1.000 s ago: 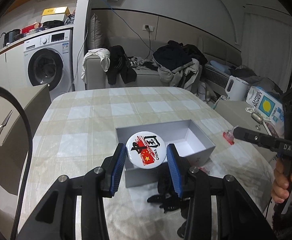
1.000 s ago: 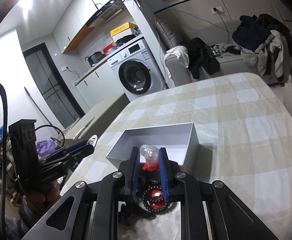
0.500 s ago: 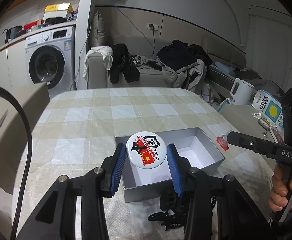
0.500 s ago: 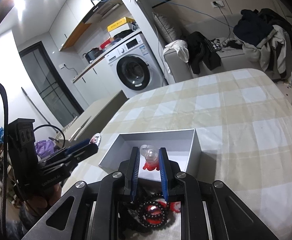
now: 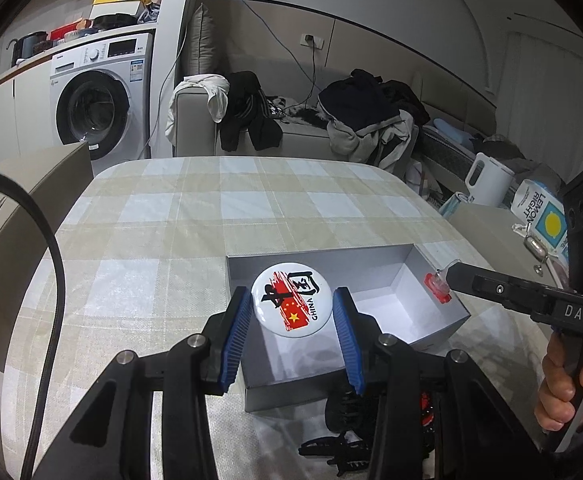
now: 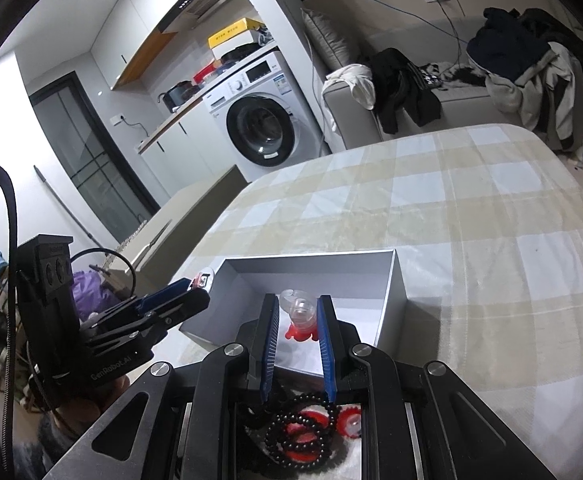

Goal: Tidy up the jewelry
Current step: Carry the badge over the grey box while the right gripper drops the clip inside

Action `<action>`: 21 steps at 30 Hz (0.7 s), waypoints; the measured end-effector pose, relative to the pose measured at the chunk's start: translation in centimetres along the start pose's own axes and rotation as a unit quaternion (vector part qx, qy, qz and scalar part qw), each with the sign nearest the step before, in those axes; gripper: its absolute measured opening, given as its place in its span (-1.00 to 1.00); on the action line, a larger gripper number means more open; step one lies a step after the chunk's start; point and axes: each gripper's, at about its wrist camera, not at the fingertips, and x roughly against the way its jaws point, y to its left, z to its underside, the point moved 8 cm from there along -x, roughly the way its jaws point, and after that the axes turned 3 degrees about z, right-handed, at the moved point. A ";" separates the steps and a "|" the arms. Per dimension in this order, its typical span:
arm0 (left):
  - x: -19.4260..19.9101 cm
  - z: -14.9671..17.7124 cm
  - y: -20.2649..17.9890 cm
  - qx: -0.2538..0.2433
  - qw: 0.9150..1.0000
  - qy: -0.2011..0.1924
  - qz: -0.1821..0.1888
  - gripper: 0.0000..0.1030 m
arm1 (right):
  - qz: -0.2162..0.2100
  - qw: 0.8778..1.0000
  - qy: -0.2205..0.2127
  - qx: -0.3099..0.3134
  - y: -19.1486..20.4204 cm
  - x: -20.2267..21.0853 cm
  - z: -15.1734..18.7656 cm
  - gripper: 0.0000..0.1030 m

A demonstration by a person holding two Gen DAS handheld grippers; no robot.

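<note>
Badge [image 5: 292, 304] reads "CHINA"; right gripper [image 5: 447, 280] "DAS"; carton [image 5: 541, 216] "LEMON".

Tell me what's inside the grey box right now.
The grey box shows only bare white floor where visible. The round badge and the red-and-clear piece are held above it in the jaws, which cover part of the floor.

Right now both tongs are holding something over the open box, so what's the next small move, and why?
Probably lower both a little, then release. The left tongs grip the round badge above the grey box, and the right tongs hold the small red and clear piece over its white floor; both look too high to drop gently.
</note>
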 end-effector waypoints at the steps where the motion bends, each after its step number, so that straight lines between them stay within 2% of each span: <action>1: -0.1 0.1 -0.1 -0.001 1.000 0.001 0.000 -0.30 | 0.003 1.000 0.001 -0.001 -0.1 -0.2 0.0 -0.65; 21: -2.0 1.1 -0.9 -0.015 1.000 0.022 0.003 -0.30 | 0.010 1.000 0.016 -0.014 -0.4 -1.5 0.8 -0.64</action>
